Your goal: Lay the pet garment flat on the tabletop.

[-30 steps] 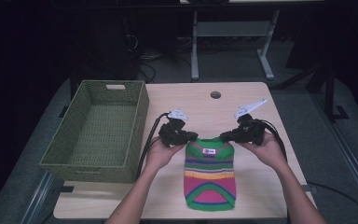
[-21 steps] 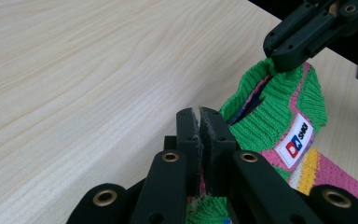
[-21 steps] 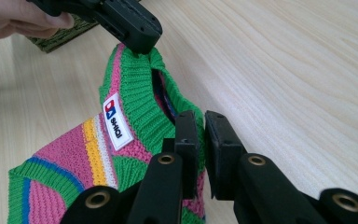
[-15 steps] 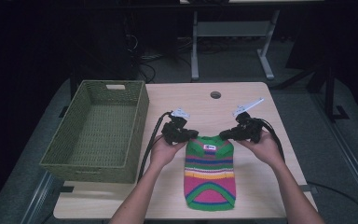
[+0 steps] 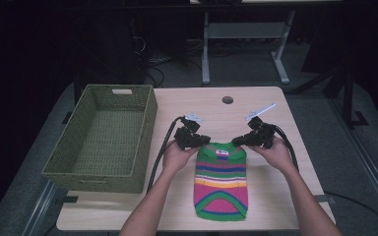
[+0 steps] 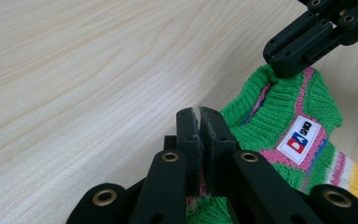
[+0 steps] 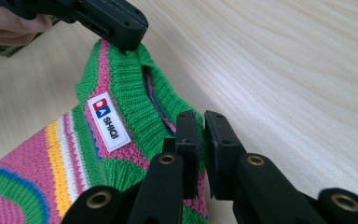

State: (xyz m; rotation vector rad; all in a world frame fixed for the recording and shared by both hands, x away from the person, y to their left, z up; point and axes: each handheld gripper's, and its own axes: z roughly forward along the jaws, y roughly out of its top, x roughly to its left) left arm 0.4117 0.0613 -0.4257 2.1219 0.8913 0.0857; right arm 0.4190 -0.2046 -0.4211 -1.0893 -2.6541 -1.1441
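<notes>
Lying flat on the pale wooden tabletop (image 5: 275, 118), a small striped knit sweater (image 5: 221, 184) in green, pink, yellow, blue and white stretches from its collar at the far end toward the near edge, a little right of the middle. The person's two hands come in from the near side and meet the garment at its far end, one at each shoulder. The left claw (image 5: 203, 141) is pressed together on the left corner of the collar; in the left gripper view its two black jaws (image 6: 199, 140) stand almost flush, with green ribbed knit caught between the pads. The right claw (image 5: 239, 141) pinches the opposite corner in the same way; in the right gripper view its jaws (image 7: 200, 144) stand close together with the pink and green edge of the collar running in between them. A white sewn label (image 7: 108, 122) with a red and blue mark sits just below the collar, between the two grips. The knit bunches up a little where each claw bites it, while the rest of the sweater rests on the wood. To the left, well apart from the sweater, stands a green woven basket (image 5: 147, 118) with a handle cutout in its far wall. Black cables (image 5: 160, 152) trail from both grippers back along the forearms.
</notes>
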